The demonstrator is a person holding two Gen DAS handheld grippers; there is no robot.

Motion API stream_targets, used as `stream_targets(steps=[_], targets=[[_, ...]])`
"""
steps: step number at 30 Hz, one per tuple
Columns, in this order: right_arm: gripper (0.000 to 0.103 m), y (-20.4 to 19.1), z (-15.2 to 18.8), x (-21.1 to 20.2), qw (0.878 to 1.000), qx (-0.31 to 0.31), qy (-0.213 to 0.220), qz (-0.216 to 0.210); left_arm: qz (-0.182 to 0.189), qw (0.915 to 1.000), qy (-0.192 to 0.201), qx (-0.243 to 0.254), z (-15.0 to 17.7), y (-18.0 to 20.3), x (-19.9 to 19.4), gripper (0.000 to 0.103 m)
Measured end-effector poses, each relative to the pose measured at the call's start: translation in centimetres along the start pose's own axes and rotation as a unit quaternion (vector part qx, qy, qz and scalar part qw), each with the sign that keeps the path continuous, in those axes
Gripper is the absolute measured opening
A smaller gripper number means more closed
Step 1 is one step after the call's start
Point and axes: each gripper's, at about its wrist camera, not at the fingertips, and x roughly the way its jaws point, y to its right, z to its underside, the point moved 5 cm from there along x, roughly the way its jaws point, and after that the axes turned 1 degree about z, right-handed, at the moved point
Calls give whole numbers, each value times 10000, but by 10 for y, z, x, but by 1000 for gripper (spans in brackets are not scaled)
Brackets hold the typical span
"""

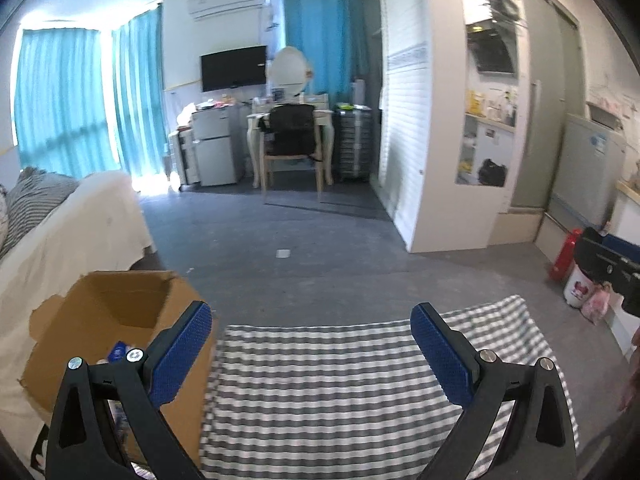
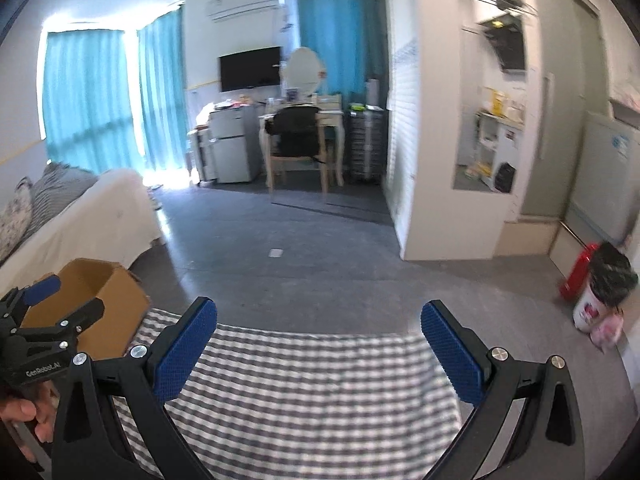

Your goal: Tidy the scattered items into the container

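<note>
**Mara:** Beneath both grippers lies the checked cloth [image 1: 340, 380], and I see nothing loose on the part of it that shows. Why are they held so high and level?

**Jon:** My guess is that they sit in a carry or rest pose. The left gripper [image 1: 311, 354] has its blue pads spread wide with only cloth between them, so it holds nothing. The right gripper [image 2: 319, 350] is spread just as wide and is just as empty.

**Mara:** And the container?

**Jon:** The cardboard box [image 1: 116, 320] stands just left of the left gripper, flaps up, top open, right against the cloth's left edge. That placement makes sense: a short swing to the left drops anything straight in. From the right wrist view the same box sits far to the left, beyond the left gripper, whose fingers hang over its rim.

**Mara:** Anything inside it?

**Jon:** Behind the left finger something blue and white [image 1: 118, 351] sits low in the box. It is partly hidden and blurred, so I cannot say what it is; possibly items already tidied.

**Mara:** So how far along would you judge it?

**Jon:** Late, perhaps finished, since no scattered thing shows ahead of either gripper. Cloth nearer the person is hidden by the fingers, though, so something may remain there.
</note>
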Motion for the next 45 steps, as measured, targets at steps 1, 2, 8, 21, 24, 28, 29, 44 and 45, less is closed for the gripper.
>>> stream_targets(steps=[1,2,8,21,24,28,29,44,45], targets=[[103,7,3,-2,10000,54,-7,41,38,10000,13,36,0,7,0,102],[103,14,6,-5,9999,109,-10,85,72,10000,22,60,-1,13,-1,102],[103,44,22,-18,9991,375,-95,188,233,9995,63,218,1,43,-7,102],[103,40,62,-12,9987,176,-368,302,128,9999,80,62,20,35,-20,102],[103,37,69,-11,9986,112,-404,309,80,10000,50,-14,26,26,-19,102],[103,31,74,-12,9987,21,-422,287,42,10000,27,-72,31,18,-19,102],[103,29,74,-12,9987,-12,-419,286,41,10000,23,-87,32,16,-19,102],[103,9,75,-11,9987,-189,-395,260,-19,10000,-21,-57,40,10,-20,102],[103,9,75,-11,9987,-187,-402,260,-29,10000,-24,-62,41,9,-20,102]])
